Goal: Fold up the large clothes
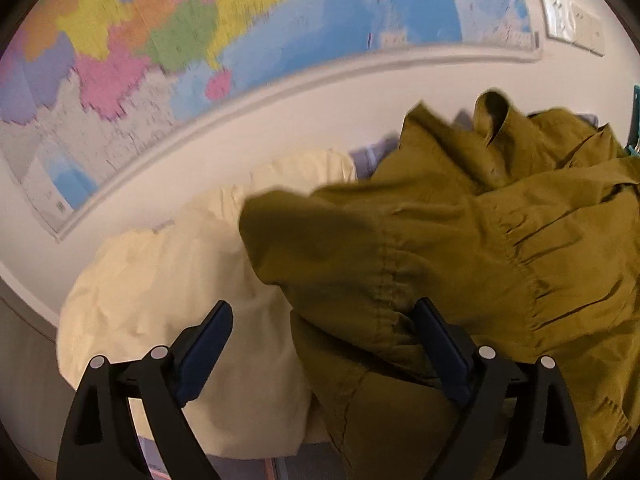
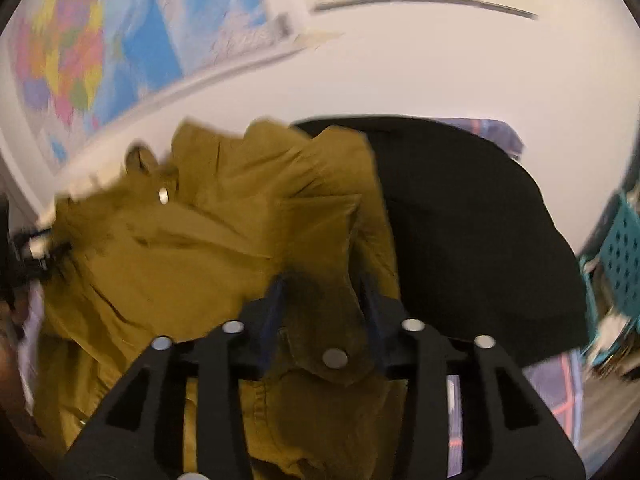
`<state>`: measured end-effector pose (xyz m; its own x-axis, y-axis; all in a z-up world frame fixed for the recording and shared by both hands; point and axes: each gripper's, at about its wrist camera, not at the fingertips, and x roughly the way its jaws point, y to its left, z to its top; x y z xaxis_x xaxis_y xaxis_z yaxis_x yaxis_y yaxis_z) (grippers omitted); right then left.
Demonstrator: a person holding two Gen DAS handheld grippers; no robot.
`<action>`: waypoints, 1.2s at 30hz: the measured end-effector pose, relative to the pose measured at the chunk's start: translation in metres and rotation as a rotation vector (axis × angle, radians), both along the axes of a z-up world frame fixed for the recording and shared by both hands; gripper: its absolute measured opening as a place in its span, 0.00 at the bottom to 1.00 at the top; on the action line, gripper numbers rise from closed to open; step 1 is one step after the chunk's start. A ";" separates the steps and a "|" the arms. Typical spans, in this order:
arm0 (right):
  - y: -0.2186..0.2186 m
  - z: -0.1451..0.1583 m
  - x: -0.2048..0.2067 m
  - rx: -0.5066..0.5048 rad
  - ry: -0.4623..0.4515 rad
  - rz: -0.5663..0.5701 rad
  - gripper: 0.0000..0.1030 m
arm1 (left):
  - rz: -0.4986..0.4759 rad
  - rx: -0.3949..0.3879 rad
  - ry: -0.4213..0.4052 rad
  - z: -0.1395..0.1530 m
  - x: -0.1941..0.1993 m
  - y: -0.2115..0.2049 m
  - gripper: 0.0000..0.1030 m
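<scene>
1. We see a wall map [image 1: 168, 40] filling the upper left of the left wrist view; it also shows blurred at the upper left of the right wrist view.
2. We see the olive jacket [image 1: 460, 240] crumpled across the centre and right of the left wrist view, and across the centre and left of the right wrist view.
3. We see a black garment [image 2: 472, 232] at the right of centre in the right wrist view, touching the jacket's edge.
4. We see a cream garment [image 1: 168, 280] at the lower left of centre in the left wrist view, partly under the jacket.
5. We hold the left tool [image 1: 324, 344] wide apart at the bottom of its view, one finger over the cream cloth and the other against the jacket, not clamping.
6. We see the right tool [image 2: 324, 304] at a narrower gap, a jacket flap with a snap button bunched between its fingers.
7. We see a teal basket [image 2: 624, 256] at the right edge.
</scene>
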<state>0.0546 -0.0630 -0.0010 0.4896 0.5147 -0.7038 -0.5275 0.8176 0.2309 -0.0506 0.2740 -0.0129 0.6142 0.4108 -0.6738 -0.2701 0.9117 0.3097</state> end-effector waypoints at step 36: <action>0.070 -0.023 -0.051 -0.104 0.106 0.327 0.60 | -0.180 -0.099 0.001 -0.038 -0.061 -0.057 0.87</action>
<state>0.0035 0.0070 -0.0243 0.2323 0.5552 -0.7986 -0.7425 0.6316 0.2231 -0.1114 0.2173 -0.0513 0.6709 0.2265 -0.7061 -0.0997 0.9711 0.2168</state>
